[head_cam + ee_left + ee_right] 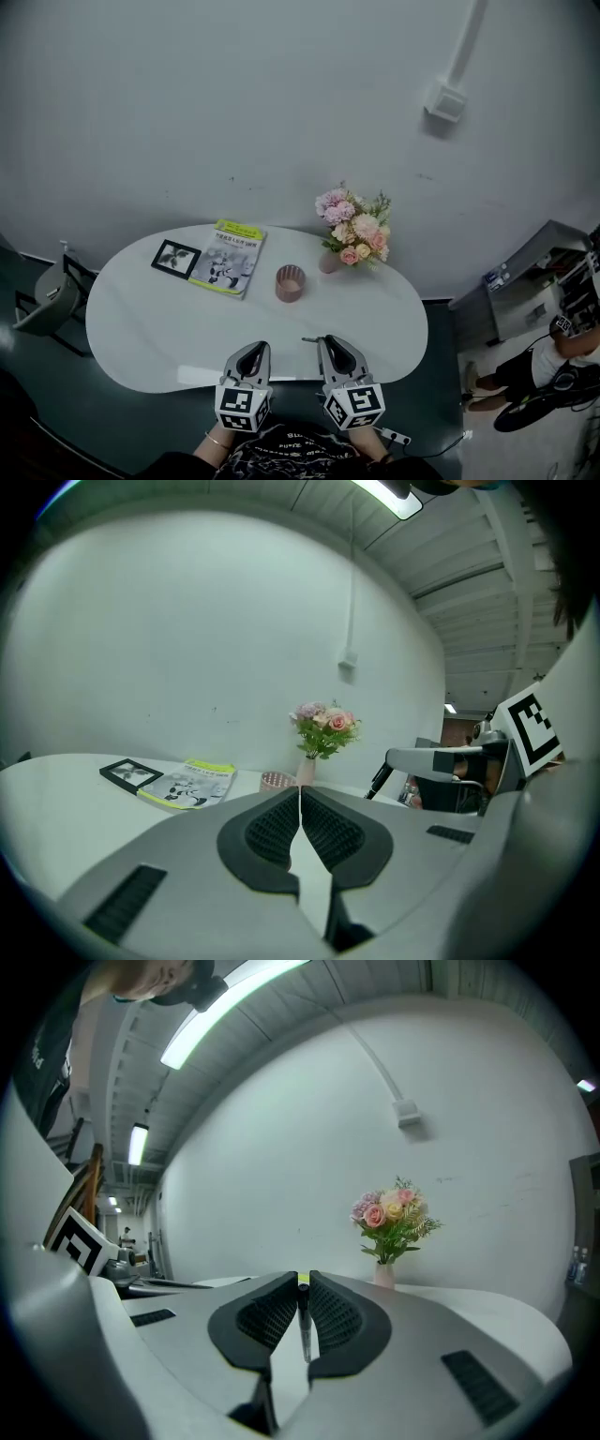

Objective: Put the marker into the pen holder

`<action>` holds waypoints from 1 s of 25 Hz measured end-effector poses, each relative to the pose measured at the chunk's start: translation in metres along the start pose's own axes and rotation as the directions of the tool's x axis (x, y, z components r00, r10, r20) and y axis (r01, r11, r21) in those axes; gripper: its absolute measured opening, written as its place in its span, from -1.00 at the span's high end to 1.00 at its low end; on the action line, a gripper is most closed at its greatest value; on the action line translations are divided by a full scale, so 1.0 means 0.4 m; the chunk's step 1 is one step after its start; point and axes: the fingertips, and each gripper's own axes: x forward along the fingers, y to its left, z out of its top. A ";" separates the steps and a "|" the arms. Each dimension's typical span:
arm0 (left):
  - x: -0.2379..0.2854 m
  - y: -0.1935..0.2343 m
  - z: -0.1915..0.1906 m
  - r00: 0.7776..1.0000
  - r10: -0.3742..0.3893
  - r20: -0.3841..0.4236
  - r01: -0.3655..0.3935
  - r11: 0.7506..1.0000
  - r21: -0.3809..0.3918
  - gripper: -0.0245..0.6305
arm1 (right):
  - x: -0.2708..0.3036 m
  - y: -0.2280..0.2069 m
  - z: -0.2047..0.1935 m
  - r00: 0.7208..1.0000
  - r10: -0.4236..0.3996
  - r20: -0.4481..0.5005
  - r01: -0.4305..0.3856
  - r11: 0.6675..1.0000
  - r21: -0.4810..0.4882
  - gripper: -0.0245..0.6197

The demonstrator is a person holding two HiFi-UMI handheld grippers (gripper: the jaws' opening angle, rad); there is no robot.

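Risk noted first: my right fingers (333, 1318) are pinching the marker (302, 1321) close to their tips, on a slim barrel, so in my judgement it could be pivoting or slipping in the pads once I am tilting it toward the pen holder (290, 282). A skewed marker end could be catching the holder's rim and tipping the cup, and overshooting toward 1 o'clock could be knocking the vase of flowers (352, 230) just beside it. The marker is sitting clamped between the right pads, its light end pointing to 12 o'clock in the right gripper view. The holder is standing on the tabletop (141, 328) at about 11 o'clock from those fingers, well apart. My left fingers (270, 832) are pressing together on nothing.
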 end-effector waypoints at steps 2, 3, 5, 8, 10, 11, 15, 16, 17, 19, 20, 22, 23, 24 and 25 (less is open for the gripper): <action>0.015 0.028 0.009 1.000 -0.025 -0.007 0.025 1.000 0.007 0.85 | 0.023 0.005 0.003 1.000 -0.030 0.005 0.030 1.000 0.009 0.73; 0.021 0.040 0.012 0.999 -0.035 -0.010 0.036 0.999 0.011 0.85 | 0.033 0.007 0.004 0.999 -0.043 0.007 0.043 0.999 0.013 0.73; 0.031 0.066 0.016 0.999 -0.047 -0.012 0.047 0.999 0.016 0.85 | 0.051 0.011 0.006 0.998 -0.063 0.010 0.063 0.998 0.014 0.73; 0.039 0.103 0.028 0.999 -0.045 -0.005 0.046 0.999 0.010 0.85 | 0.071 0.019 0.015 0.997 -0.079 0.018 0.079 0.997 0.017 0.73; 0.041 0.118 0.032 0.999 -0.045 -0.004 0.045 0.999 0.004 0.85 | 0.081 0.020 0.029 0.996 -0.087 0.026 0.086 0.996 0.016 0.73; 0.042 0.125 0.034 0.999 -0.042 -0.003 0.042 0.999 0.002 0.85 | 0.087 0.019 0.038 0.996 -0.089 0.032 0.088 0.996 0.015 0.73; 0.047 0.147 0.044 1.000 -0.029 -0.003 0.029 1.000 -0.009 0.85 | 0.117 0.004 0.084 0.994 -0.089 0.062 0.088 0.996 0.023 0.73; 0.049 0.152 0.047 1.000 -0.024 -0.003 0.024 1.000 -0.011 0.85 | 0.127 0.000 0.095 0.994 -0.086 0.069 0.085 0.996 0.023 0.73; 0.051 0.157 0.052 1.000 -0.017 -0.002 0.017 1.000 -0.012 0.85 | 0.138 -0.005 0.105 0.994 -0.080 0.072 0.078 0.997 0.021 0.73; 0.057 0.168 0.062 1.000 0.000 0.002 0.000 1.000 -0.017 0.85 | 0.164 -0.016 0.118 0.996 -0.063 0.071 0.062 0.998 0.017 0.73; 0.058 0.174 0.069 1.000 0.009 0.005 -0.009 1.000 -0.019 0.85 | 0.176 -0.022 0.124 0.996 -0.057 0.069 0.056 0.998 0.019 0.73; 0.059 0.187 0.080 1.000 0.029 0.010 -0.029 0.999 -0.023 0.85 | 0.198 -0.032 0.140 0.996 -0.049 0.076 0.047 0.999 0.024 0.73; 0.059 0.195 0.083 0.999 0.041 0.012 -0.041 0.999 -0.026 0.85 | 0.208 -0.036 0.151 0.996 -0.043 0.083 0.041 0.999 0.023 0.73; 0.060 0.203 0.085 0.998 0.054 0.011 -0.054 0.998 -0.030 0.85 | 0.219 -0.039 0.162 0.995 -0.036 0.089 0.034 0.999 0.020 0.73; 0.061 0.209 0.085 0.998 0.067 0.011 -0.067 0.997 -0.035 0.85 | 0.229 -0.041 0.171 0.995 -0.028 0.094 0.026 1.000 0.016 0.73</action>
